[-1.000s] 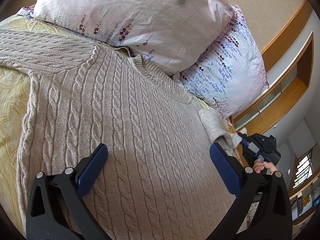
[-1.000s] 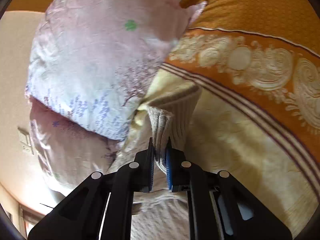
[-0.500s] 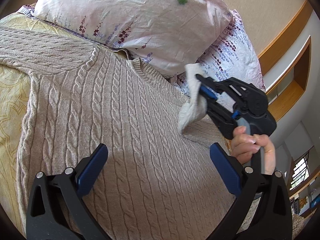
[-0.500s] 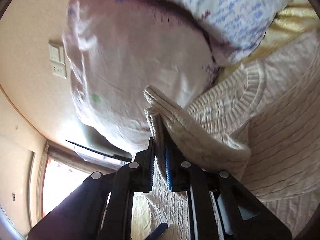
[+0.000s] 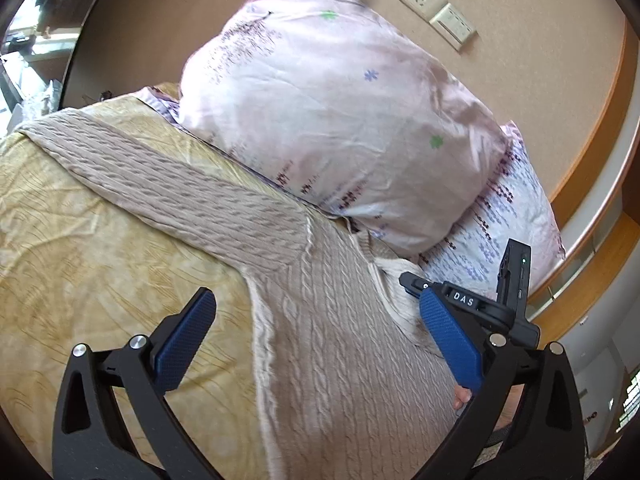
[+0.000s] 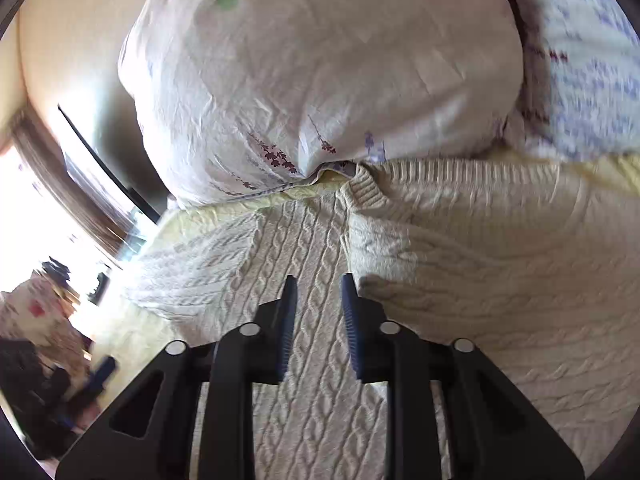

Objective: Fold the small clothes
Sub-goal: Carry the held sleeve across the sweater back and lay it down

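A beige cable-knit sweater [image 5: 320, 340] lies flat on the yellow bedspread [image 5: 80, 260], collar toward the pillows. Its left sleeve [image 5: 160, 184] stretches out to the upper left. My left gripper [image 5: 316, 300] hangs open above the sweater's left shoulder, with nothing between its fingers. My right gripper [image 6: 318, 280] is over the sweater's chest [image 6: 304, 240]; its jaws are opening and nothing is between them. The right sleeve [image 6: 480, 260] lies folded across the body, just right of the fingers. In the left wrist view the right gripper [image 5: 406, 280] points at the collar beside the sleeve's ribbed end [image 5: 388, 268].
Two floral pillows [image 5: 340, 120] [image 5: 516, 216] lean on the wall right behind the collar. Wall sockets [image 5: 436, 12] sit above them. A hand [image 5: 462, 398] holds the right gripper. The bed's left edge and a window lie at the far left [image 6: 40, 200].
The right gripper carried the sleeve's cuff from the bed's right side over onto the sweater's body and let go of it. The left gripper swung left toward the outstretched left sleeve.
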`<state>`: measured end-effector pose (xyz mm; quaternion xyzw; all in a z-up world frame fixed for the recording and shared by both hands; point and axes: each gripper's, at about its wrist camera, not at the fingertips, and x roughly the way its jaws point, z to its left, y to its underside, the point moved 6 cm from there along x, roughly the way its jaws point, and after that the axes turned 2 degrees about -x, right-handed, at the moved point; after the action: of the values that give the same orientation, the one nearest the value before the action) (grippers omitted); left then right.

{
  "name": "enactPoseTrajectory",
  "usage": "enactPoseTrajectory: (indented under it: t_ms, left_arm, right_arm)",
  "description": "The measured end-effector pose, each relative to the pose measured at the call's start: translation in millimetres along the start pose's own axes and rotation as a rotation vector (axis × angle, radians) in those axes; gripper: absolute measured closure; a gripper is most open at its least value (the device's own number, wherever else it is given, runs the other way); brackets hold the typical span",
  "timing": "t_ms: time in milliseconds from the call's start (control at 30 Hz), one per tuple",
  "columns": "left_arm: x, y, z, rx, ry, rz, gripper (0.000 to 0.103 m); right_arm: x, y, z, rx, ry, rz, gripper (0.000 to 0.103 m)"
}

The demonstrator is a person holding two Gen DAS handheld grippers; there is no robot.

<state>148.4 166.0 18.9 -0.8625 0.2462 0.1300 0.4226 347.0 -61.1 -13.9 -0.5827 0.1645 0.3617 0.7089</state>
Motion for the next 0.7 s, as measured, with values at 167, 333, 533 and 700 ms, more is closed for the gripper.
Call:
enactPoseTrajectory:
  t_ms: [167,333,533,700]
  left_arm:
    - [-5,-3,15,0.024,-0.093,-0.013,0.002]
    - [-7,3,23,0.072,-0.131,0.008,0.002]
    - [-11,0,36,0.006,-0.087,0.024,0.002]
    - [-12,1,48,-0.04,-0.089,0.042,0.002]
  right_arm:
    - [33,-1,4,-0.087,0.125,0.069,0.069]
    - [51,1,13,-0.198,0.278,0.086,0.075]
    - [67,1,35,-0.289,0.304,0.066,0.095]
    - [63,9,35,-0.277,0.279,0.097,0.094]
